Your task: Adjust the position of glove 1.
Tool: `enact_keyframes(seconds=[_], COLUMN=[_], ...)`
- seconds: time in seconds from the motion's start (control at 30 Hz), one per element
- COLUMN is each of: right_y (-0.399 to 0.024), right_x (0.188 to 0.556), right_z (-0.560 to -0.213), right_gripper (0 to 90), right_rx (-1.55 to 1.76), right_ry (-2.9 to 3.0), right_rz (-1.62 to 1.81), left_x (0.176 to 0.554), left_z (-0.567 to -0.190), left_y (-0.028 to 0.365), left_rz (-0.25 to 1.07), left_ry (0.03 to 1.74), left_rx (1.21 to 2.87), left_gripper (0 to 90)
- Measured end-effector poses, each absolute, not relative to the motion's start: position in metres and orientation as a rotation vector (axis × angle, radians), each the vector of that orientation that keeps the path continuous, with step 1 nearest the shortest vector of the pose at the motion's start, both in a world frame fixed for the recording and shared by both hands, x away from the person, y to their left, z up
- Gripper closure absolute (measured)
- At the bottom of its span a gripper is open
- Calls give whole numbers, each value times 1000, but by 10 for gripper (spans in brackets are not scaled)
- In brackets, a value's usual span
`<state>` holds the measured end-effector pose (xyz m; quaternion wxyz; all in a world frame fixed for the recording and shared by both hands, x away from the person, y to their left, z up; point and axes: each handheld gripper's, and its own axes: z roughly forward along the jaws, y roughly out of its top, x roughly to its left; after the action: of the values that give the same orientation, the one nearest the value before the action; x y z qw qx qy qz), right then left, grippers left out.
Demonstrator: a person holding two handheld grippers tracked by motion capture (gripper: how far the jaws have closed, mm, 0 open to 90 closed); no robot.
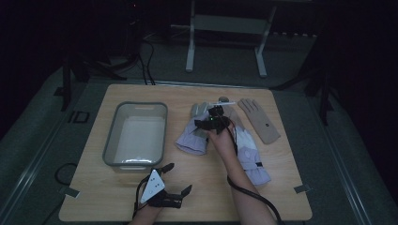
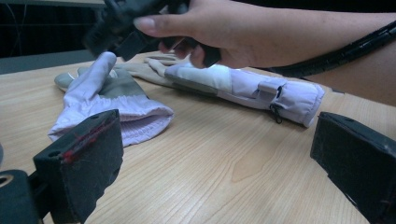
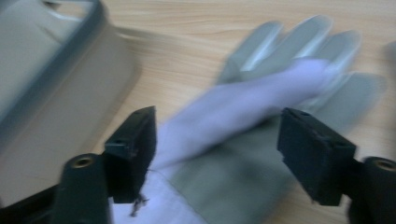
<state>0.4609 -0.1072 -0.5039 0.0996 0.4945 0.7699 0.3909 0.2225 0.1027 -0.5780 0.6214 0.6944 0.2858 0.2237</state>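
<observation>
Two lilac-and-grey winter gloves lie on the wooden table. The left glove (image 1: 191, 138) (image 2: 105, 100) (image 3: 299, 60) lies palm up with its lilac thumb folded across the grey palm. My right gripper (image 1: 206, 120) (image 3: 217, 126) hovers just over it, open, its jaws to either side of that thumb with no pad pressing on it. The other glove (image 1: 252, 161) (image 2: 261, 88) lies under the person's right forearm. My left gripper (image 1: 178, 177) (image 2: 219, 133) rests near the table's front edge, open and holding nothing.
A grey plastic bin (image 1: 110, 140) (image 3: 51, 88) stands left of the gloves, nothing visible inside it. A tan glove (image 1: 261, 123) lies at the back right. The right gripper's cable (image 1: 248, 192) trails toward the front edge.
</observation>
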Motion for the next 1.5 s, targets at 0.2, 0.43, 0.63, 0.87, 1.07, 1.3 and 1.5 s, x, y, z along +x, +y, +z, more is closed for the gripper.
enact_keyframes(seconds=[0.2, 0.43, 0.63, 0.87, 1.07, 1.3, 1.5], right_y=[-96, -82, -77, -77, -83, -87, -92], right_x=[469, 464, 464, 464, 466, 457, 439], right_z=[-517, -532, -549, -547, -543, -520, -482], right_gripper=[256, 297, 296, 583, 780, 818, 820], right_rx=[1536, 1455, 1479, 1335, 1344, 1281, 1116], right_ry=[2229, 2161, 2212, 2317, 2367, 2402, 2448], right_rz=[1119, 960, 905, 902, 956, 983, 1037], left_x=[219, 222, 221, 221, 221, 221, 221], left_z=[-578, -578, -578, -578, -578, -578, -578], left_y=[99, 103, 102, 102, 102, 102, 103], left_rz=[552, 508, 521, 518, 514, 512, 516], left_ry=[618, 647, 644, 644, 644, 642, 640], left_rx=[1621, 1601, 1602, 1604, 1605, 1606, 1605], left_gripper=[29, 29, 29, 30, 29, 30, 30])
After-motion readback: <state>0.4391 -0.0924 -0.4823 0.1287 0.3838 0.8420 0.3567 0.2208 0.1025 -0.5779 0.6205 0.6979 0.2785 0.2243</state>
